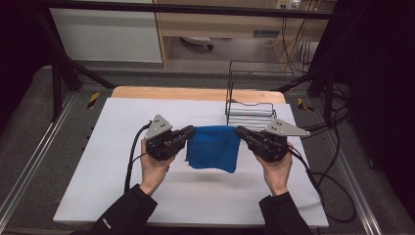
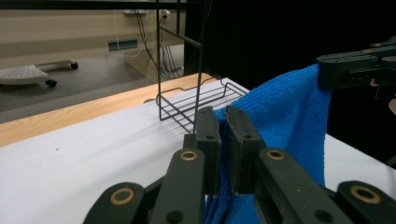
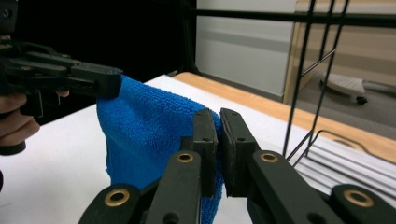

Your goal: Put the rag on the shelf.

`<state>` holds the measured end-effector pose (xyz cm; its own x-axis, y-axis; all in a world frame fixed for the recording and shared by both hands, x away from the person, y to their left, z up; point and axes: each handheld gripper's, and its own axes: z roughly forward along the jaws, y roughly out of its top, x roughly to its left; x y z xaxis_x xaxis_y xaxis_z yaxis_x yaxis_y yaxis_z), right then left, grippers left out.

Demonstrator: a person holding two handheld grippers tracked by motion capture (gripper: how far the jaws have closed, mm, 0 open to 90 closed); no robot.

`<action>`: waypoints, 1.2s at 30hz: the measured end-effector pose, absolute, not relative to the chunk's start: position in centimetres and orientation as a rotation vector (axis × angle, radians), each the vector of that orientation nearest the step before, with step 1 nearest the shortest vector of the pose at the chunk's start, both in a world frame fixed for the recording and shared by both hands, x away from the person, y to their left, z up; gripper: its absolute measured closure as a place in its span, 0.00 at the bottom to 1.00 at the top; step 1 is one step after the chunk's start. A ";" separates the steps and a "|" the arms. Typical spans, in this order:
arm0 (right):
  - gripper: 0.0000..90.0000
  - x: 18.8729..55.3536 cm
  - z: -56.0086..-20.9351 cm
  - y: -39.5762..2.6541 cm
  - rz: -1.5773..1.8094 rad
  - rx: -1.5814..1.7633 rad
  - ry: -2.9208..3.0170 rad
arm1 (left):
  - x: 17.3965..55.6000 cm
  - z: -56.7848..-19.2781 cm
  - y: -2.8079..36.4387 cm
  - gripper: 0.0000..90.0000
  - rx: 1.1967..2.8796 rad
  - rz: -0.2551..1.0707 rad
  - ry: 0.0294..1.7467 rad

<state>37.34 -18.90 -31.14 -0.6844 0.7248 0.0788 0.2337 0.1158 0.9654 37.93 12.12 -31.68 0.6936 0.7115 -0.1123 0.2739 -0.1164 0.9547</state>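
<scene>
Cloth: we see the blue cloth (image 1: pixel 213 147) hung clear above mid-counter (image 1: pixel 122 196), stretched between both top corners.
Left hand-held gripper (image 1: pixel 190 132): clamped on one corner.
Right hand-held gripper (image 1: pixel 242 131): clamped on the other.
Why: probably for folding.

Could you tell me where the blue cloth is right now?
In the high view the blue cloth hangs mid-table above the white surface, pinched between the left gripper and right gripper, in front of the wire rack.

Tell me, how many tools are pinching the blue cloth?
2. The left tool is shut on the blue cloth's left top corner, and the right tool is shut on its right top corner, holding it above the white table.
</scene>
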 end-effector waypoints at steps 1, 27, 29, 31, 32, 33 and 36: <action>0.95 37.3 -30.9 -19.1 1.595 0.926 1.977 | 38.0 -31.5 11.9 0.93 1.688 0.451 0.798; 0.95 37.1 -25.5 -22.0 1.581 0.922 1.759 | 39.8 -26.5 8.2 0.94 1.556 0.465 0.729; 0.96 37.1 -25.3 -22.1 1.584 0.921 1.752 | 39.9 -26.2 7.8 0.94 1.553 0.472 0.723; 0.95 37.1 -24.9 -22.4 1.586 0.921 1.738 | 39.9 -25.8 7.5 0.94 1.555 0.481 0.714; 0.96 37.2 -24.7 -22.5 1.585 0.922 1.736 | 40.0 -25.6 7.3 0.94 1.554 0.486 0.711; 0.96 37.2 -24.6 -22.6 1.585 0.924 1.728 | 40.0 -25.4 7.2 0.94 1.551 0.486 0.708; 0.96 37.4 -24.0 -23.2 1.582 0.930 1.709 | 40.3 -24.9 6.7 0.94 1.543 0.486 0.701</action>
